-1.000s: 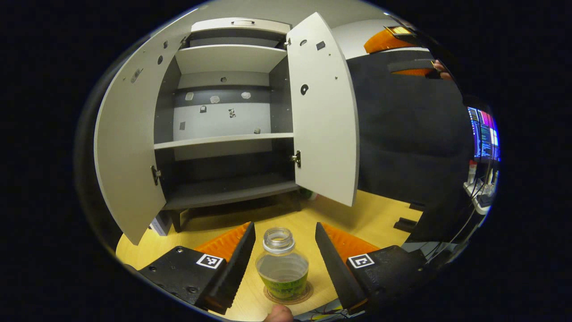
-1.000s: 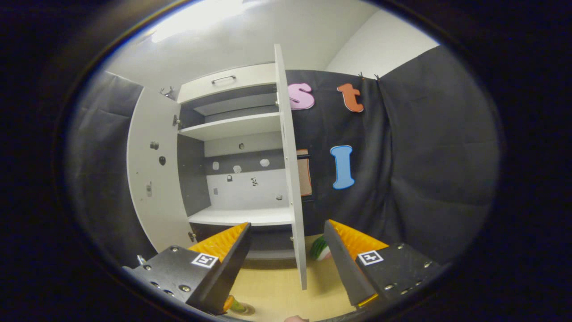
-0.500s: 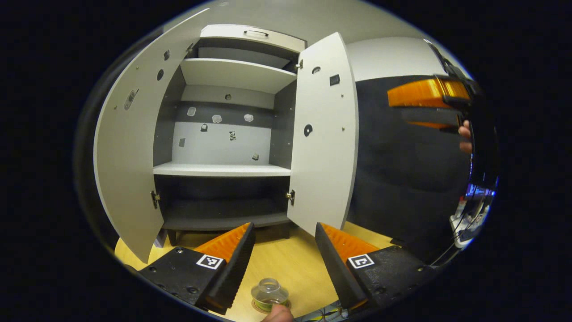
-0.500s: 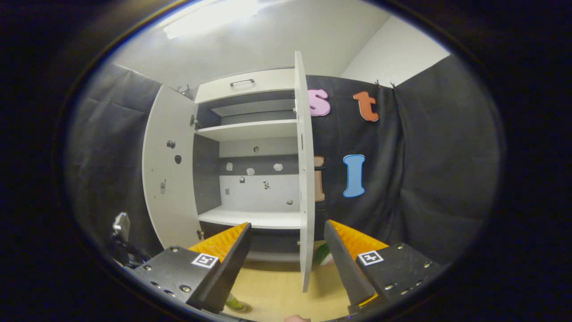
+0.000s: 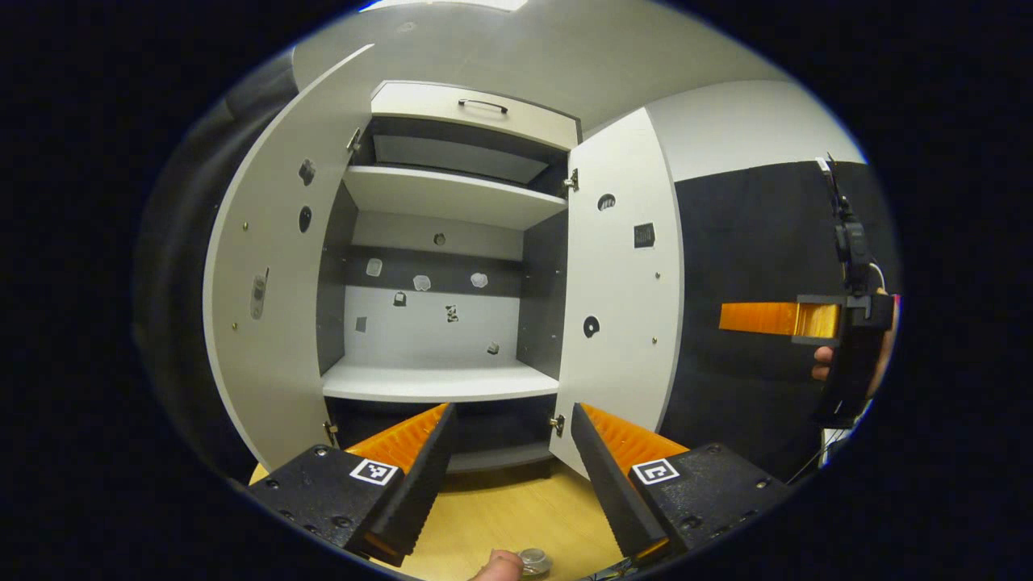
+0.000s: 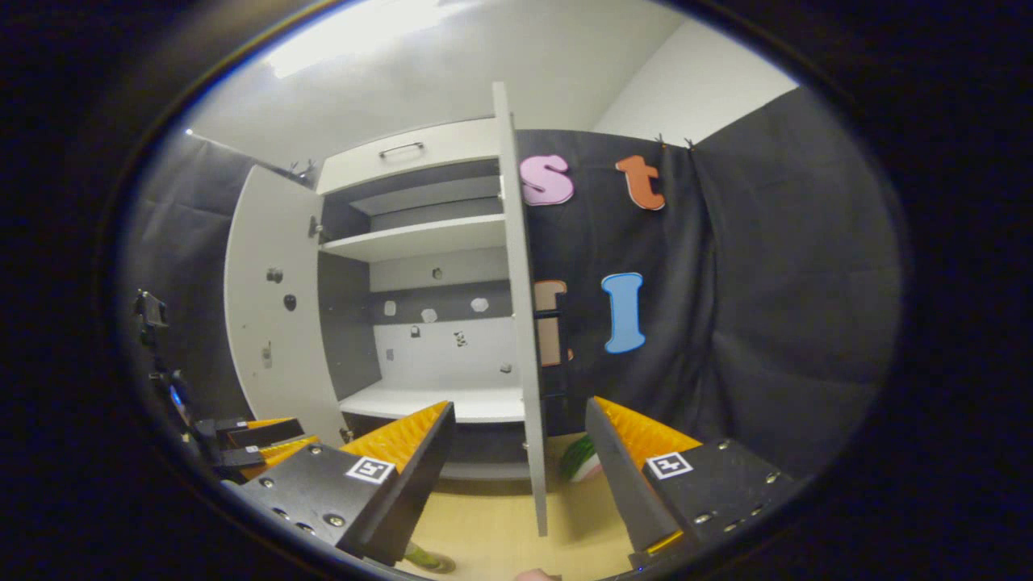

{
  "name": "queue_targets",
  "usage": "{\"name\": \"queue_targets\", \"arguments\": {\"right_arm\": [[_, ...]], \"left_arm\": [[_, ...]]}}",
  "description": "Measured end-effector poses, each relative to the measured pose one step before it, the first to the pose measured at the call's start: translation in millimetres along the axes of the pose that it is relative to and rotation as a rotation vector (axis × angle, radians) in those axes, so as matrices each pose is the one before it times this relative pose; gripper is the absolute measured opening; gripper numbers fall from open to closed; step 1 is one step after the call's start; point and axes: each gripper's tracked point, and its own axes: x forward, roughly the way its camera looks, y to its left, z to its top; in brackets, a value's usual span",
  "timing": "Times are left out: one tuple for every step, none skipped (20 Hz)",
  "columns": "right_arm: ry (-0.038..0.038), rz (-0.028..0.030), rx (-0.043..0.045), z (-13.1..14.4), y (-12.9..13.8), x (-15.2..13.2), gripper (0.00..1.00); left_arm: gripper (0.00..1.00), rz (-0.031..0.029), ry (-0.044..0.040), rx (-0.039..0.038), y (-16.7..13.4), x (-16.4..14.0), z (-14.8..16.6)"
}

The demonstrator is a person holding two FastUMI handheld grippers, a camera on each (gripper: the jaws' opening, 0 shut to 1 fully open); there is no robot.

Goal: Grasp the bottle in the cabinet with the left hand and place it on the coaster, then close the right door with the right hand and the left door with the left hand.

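Right, cabinet point(image 5: 440, 323): wide open ahead of both claws, shelves bare, a drawer with a handle across the top.
Left door point(image 5: 266, 315): swung out to the left in the left gripper view, inner face toward the camera.
Right door point(image 6: 518, 323): open too; edge-on in the right gripper view, standing just ahead of that claw's fingers.
Worktop point(image 5: 500, 516): pale wood, running from the cabinet's foot down to the bottom of both views.
Left claw point(image 5: 508, 476): fingers spread apart, nothing between them, raised and facing the lower shelf.
Right claw point(image 6: 520, 476): fingers apart as well, gripping nothing, aimed at the right door's edge; seen from the side at the right in the left gripper view, a hand point(image 5: 823, 363) holding it.
Bottle point(image 5: 533, 560): out of the cabinet, down on the worktop at the bottom edge of the left gripper view, below the left claw, mouth up, a fingertip just beside it.
Coaster point(image 6: 432, 561): under the bottle's base, low in the right gripper view.
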Motion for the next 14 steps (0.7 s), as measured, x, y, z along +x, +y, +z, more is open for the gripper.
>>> {"name": "queue_targets", "arguments": {"right_arm": [[-0.00663,-0.00804,0.00777,4.60,-10.69,6.08,0.94],[-0.00574,-0.01321,-0.00414,6.22,-9.33,3.26,0.98],[-0.01027,-0.02077,-0.01201,6.87,-12.23,6.20,0.94],[-0.01529,-0.01855,-0.00822,7.81,-12.20,6.51,0.97],[-0.01140,-0.00535,-0.01098,8.77,-8.96,6.25,0.98],[-0.00797,-0.01126,-0.01853,5.77,-8.62,8.43,0.97],[-0.00186,-0.01788,-0.02129,3.88,-9.85,8.90,0.98],[-0.00040,-0.02592,-0.01653,2.95,-12.33,8.55,0.98],[0.00024,-0.01418,-0.00214,2.36,-9.51,8.91,0.98],[0.01449,0.00358,-0.00807,-0.89,-1.30,8.09,0.94],[0.00569,0.00299,-0.01670,-2.85,-2.29,8.86,0.97],[0.02080,-0.00283,-0.01980,-5.66,-4.19,9.11,0.97],[0.02306,-0.00855,-0.02042,-5.58,-4.18,9.34,0.97],[0.01916,-0.00776,-0.02207,-5.83,-2.99,6.36,0.98]], "left_arm": [[0.90,0.00861,-0.01612,0.01786,4.66,-1.30,15.54],[0.90,0.00213,-0.02029,0.01864,4.98,0.07,14.59],[0.90,0.00623,-0.01496,0.01966,4.54,-0.76,14.78],[0.90,0.01679,-0.00303,0.01616,8.70,-2.26,9.61],[0.90,0.01925,0.00115,0.01185,10.15,-3.73,10.66],[0.91,0.02060,0.00106,0.00223,9.61,-2.23,8.86],[0.91,0.01798,0.00100,-0.00002,10.47,-3.04,8.80],[0.91,0.01607,0.00579,0.00217,8.39,-3.10,5.85],[0.92,0.02134,0.00892,0.00727,11.70,-2.91,3.92],[0.92,0.02272,0.00908,0.01012,11.45,-3.28,3.64],[0.91,0.01617,0.00531,0.00821,7.83,-2.32,2.27],[0.92,0.02155,-0.00128,0.01187,8.19,-2.43,2.49],[0.92,0.01650,0.00237,0.00919,5.61,-1.36,1.86],[0.92,0.01307,-0.00135,0.00615,4.86,-2.95,2.10]]}}
